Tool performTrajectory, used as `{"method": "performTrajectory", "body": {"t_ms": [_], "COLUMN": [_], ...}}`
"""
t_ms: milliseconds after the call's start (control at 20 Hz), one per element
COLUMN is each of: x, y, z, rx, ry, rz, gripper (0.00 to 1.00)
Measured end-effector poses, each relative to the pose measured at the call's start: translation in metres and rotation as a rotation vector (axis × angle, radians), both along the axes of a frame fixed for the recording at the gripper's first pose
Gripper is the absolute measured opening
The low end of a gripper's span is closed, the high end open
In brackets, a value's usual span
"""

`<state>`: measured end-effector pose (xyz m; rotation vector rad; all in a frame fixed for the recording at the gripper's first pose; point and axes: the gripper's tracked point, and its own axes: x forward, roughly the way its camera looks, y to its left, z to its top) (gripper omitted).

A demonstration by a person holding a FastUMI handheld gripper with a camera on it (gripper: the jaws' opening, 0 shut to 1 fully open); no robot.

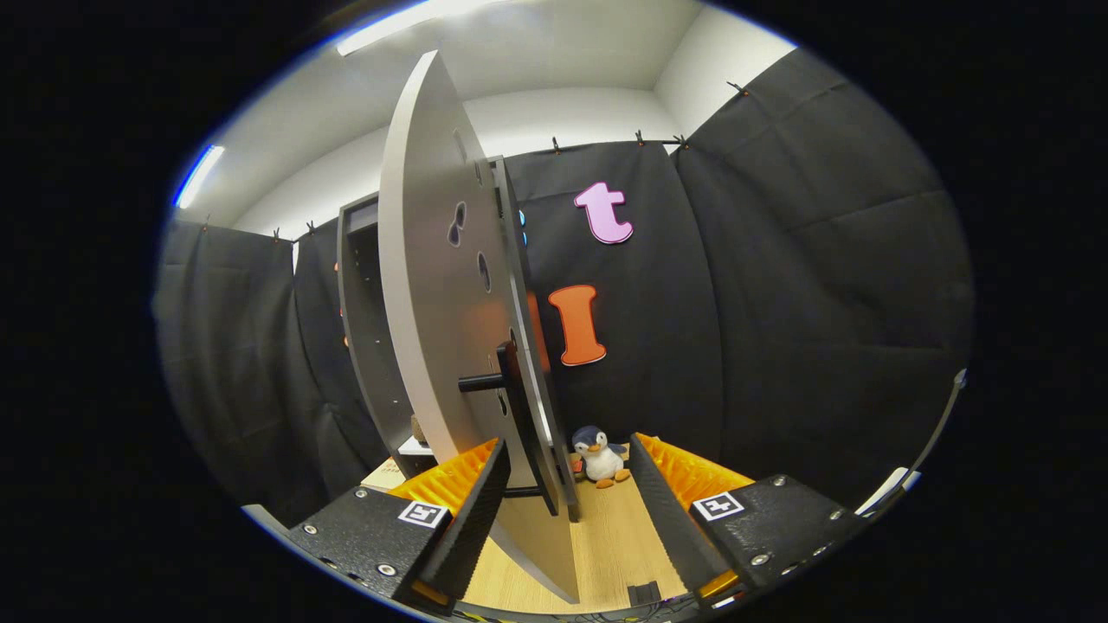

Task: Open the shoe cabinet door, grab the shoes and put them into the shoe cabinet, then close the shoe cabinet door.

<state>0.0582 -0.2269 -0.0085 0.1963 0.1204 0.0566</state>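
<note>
Gripper (567, 510) sits wide open, and we see nothing gripped between its fingers. Door (433, 329) of the shoe cabinet (363, 329) stands swung out, edge-on to us, and its lower edge runs down into the gap between the fingers, closer to the left one; we can't tell if that finger touches it. Dark handle (498, 381) sticks out from the door face, just above and beyond the left fingertip. Cabinet body stands behind the door, to its left, interior dark. Penguin toy (599, 456) sits upright on the wood floor (606, 536) beyond the fingers, right of the door, against the black wall (779, 303). We can't make out shoes from this angle.
</note>
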Motion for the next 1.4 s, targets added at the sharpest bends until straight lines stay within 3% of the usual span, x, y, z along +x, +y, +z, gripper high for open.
{"method": "performTrajectory", "body": {"t_ms": [600, 1400], "x": [-0.002, -0.009], "y": [0.042, 0.057], "z": [-0.002, -0.003], "rx": [0.051, 0.049], "ry": [-0.010, -0.012], "rz": [0.134, 0.229], "gripper": [0.85, 0.85]}}
